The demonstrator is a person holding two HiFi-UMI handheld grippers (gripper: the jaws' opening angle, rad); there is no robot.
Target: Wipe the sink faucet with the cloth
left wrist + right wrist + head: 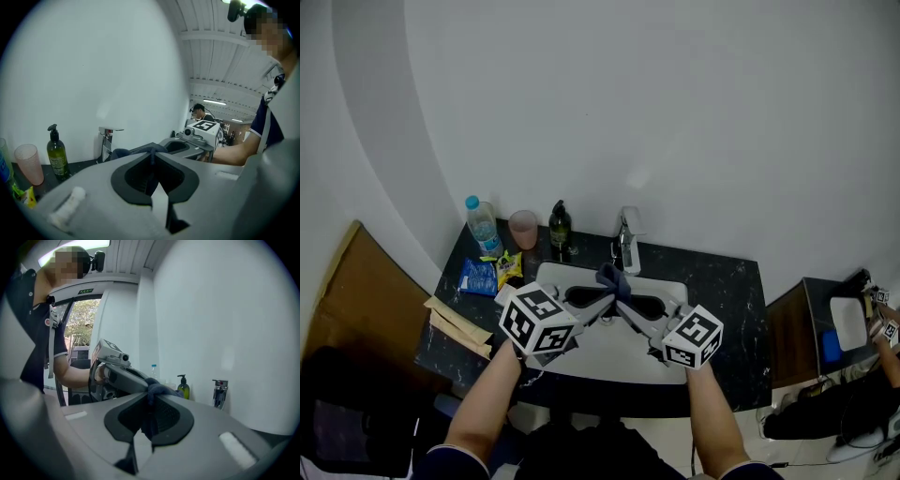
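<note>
Right now two grippers are over one white sink (609, 361). The left gripper (152, 157) has its jaws pressed together on the single dark blue cloth (136, 151), and the right gripper (149, 401) is clamped on the same cloth, which bunches between the two tips. One chrome faucet (628, 239) stands just beyond the tips; whether the cloth touches it I cannot tell. One green soap bottle (560, 225), one pink cup (523, 228) and one water bottle (484, 225) stand beyond the left gripper. Only the head view shows the two snack packets (478, 277). Only the gripper views show the cloth pinned inside the jaws.
</note>
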